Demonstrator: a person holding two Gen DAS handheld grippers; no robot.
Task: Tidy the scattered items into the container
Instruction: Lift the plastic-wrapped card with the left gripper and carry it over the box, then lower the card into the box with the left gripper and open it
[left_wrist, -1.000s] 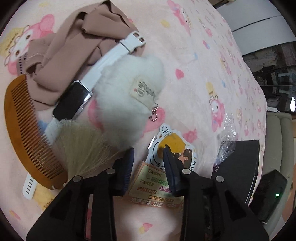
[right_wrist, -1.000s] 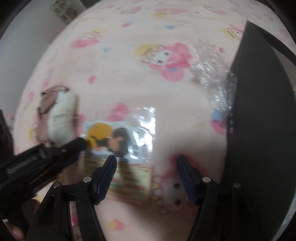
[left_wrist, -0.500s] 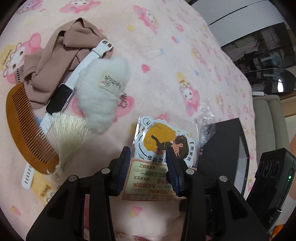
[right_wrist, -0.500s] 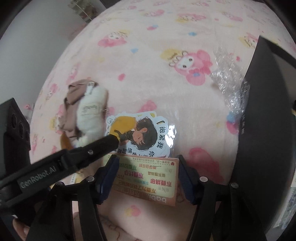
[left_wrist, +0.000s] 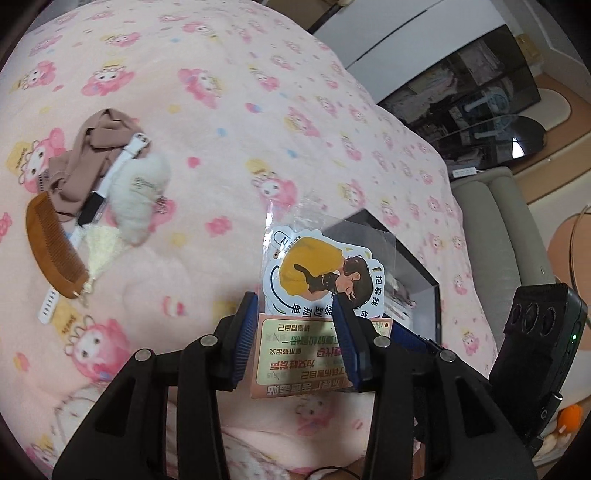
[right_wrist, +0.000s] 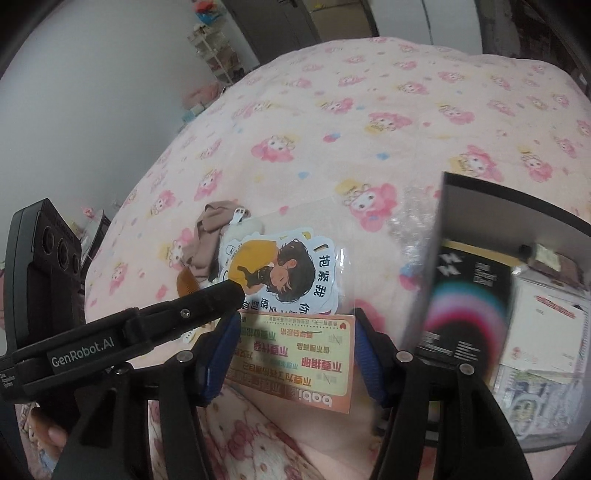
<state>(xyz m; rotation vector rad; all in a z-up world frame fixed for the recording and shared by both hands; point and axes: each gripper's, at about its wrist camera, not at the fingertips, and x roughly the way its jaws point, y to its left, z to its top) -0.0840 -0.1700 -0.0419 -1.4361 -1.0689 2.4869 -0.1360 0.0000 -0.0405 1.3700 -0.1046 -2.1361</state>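
Note:
A sticker pack (right_wrist: 284, 266), a clear sleeve with a cartoon sticker and a pink card, hangs lifted above the pink bedspread (left_wrist: 221, 110). My right gripper (right_wrist: 293, 325) is shut on the card's two side edges. My left gripper (left_wrist: 295, 295) lies over the face of the sticker pack (left_wrist: 321, 266) with its jaws part open and the card showing between and behind them. It reaches in from the left as the left gripper (right_wrist: 229, 291) in the right wrist view. The black box (right_wrist: 480, 206) stands open at the right, with booklets inside.
On the bed to the left lie a wooden comb (left_wrist: 51, 251), a tassel (left_wrist: 99, 251), a white-strapped watch (left_wrist: 92, 206), a fluffy white pouch (left_wrist: 140, 192) and a tan cloth (left_wrist: 92, 151). Crumpled clear plastic (right_wrist: 410, 218) sits by the box. The black box (left_wrist: 436, 284) is just right of the pack.
Both grippers have risen and the sticker pack has come up off the bed with them. The right jaws have closed in onto the card's edges.

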